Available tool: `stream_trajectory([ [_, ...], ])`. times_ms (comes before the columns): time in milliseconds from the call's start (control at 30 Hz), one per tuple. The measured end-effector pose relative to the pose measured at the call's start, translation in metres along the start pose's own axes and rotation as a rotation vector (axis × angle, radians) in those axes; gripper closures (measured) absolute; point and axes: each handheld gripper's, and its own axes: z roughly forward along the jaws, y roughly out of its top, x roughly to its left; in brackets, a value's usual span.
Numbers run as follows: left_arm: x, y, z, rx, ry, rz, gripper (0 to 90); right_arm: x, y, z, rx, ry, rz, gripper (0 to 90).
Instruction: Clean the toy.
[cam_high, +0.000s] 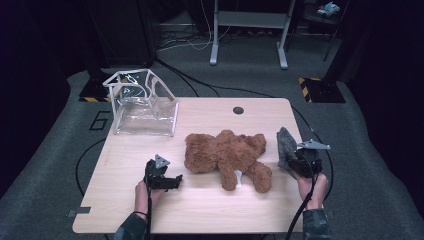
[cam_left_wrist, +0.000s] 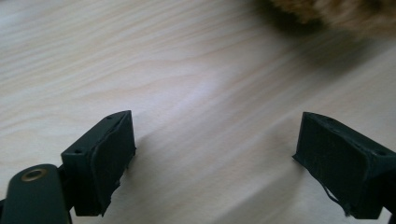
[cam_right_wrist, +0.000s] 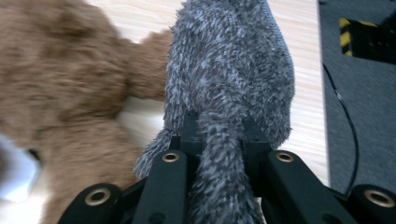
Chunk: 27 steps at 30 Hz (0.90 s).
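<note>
Standing upright — grey fuzzy cloth (cam_right_wrist: 233, 70)

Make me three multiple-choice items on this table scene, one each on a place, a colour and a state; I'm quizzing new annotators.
1. Where is the clear bag? A far left of the table B near right corner C on the floor
2. What colour is the teddy bear? A white B brown C green
3. What is the right gripper doing? A hanging open B clamping a grey furry cloth C gripping the bear

Answers: 1 A, it stands at the table's far left edge. 2 B, brown fur. 3 B, the cloth is pinched between its jaws.
</note>
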Motion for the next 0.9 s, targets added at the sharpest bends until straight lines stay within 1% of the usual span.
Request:
stream_trajectory([
  [33, -0.003, 0.000, -0.002, -0.010, 0.001, -0.004, 12.8, -0.003, -0.001, 0.002, 0.006, -0.006, 0.005, 76.5],
  [67, -0.006, 0.001, -0.004, -0.015, -0.009, 0.007, 12.9, -0.006, -0.002, 0.004, 0.017, -0.010, 0.011, 76.5],
  [100, -0.010, 0.002, -0.006, -0.033, -0.016, -0.001, 13.2, -0.008, -0.003, 0.005, 0.018, -0.014, 0.018, 76.5],
  [133, -0.014, 0.002, -0.008, -0.042, -0.024, 0.005, 13.4, -0.010, -0.003, 0.007, 0.022, -0.013, 0.028, 76.5],
  [267, -0.032, 0.004, -0.012, -0.058, -0.077, 0.027, 13.4, -0.013, -0.006, 0.011, 0.037, -0.015, 0.039, 76.5],
  [333, -0.044, 0.004, -0.014, -0.070, -0.097, 0.047, 13.4, -0.014, -0.008, 0.013, 0.039, -0.011, 0.036, 76.5],
  [367, -0.049, 0.005, -0.014, -0.074, -0.107, 0.063, 13.4, -0.014, -0.008, 0.013, 0.045, -0.014, 0.043, 76.5],
  [400, -0.056, 0.006, -0.014, -0.068, -0.115, 0.086, 13.4, -0.015, -0.008, 0.014, 0.045, -0.014, 0.046, 76.5],
  [467, -0.066, 0.009, -0.012, -0.063, -0.113, 0.116, 13.5, -0.015, -0.009, 0.014, 0.052, -0.012, 0.046, 76.5],
  [500, -0.073, 0.010, -0.010, -0.069, -0.111, 0.125, 13.5, -0.016, -0.010, 0.014, 0.056, -0.014, 0.040, 76.5],
  [533, -0.078, 0.011, -0.009, -0.062, -0.128, 0.127, 13.5, -0.016, -0.010, 0.015, 0.059, -0.011, 0.043, 76.5],
  [567, -0.084, 0.013, -0.008, -0.070, -0.131, 0.138, 13.6, -0.015, -0.011, 0.015, 0.059, -0.011, 0.047, 76.4],
  [600, -0.092, 0.016, -0.006, -0.066, -0.143, 0.151, 13.8, -0.015, -0.011, 0.015, 0.059, -0.010, 0.049, 76.5],
  [633, -0.095, 0.017, -0.006, -0.062, -0.151, 0.156, 14.0, -0.015, -0.011, 0.015, 0.062, -0.009, 0.047, 76.4],
  [667, -0.101, 0.019, -0.004, -0.068, -0.160, 0.151, 14.0, -0.014, -0.011, 0.015, 0.063, -0.010, 0.045, 76.5],
  [700, -0.106, 0.021, -0.002, -0.064, -0.164, 0.163, 14.1, -0.014, -0.010, 0.015, 0.064, -0.009, 0.046, 76.4],
  [733, -0.111, 0.023, 0.000, -0.065, -0.178, 0.162, 14.1, -0.014, -0.010, 0.015, 0.063, -0.009, 0.044, 76.4],
  [800, -0.119, 0.028, 0.003, -0.069, -0.185, 0.174, 14.3, -0.014, -0.010, 0.014, 0.065, -0.013, 0.035, 76.4],
  [833, -0.123, 0.030, 0.004, -0.068, -0.197, 0.172, 14.5, -0.014, -0.009, 0.014, 0.067, -0.014, 0.034, 76.5],
  [900, -0.132, 0.034, 0.008, -0.066, -0.193, 0.177, 15.0, -0.014, -0.010, 0.014, 0.066, -0.014, 0.035, 76.4],
])
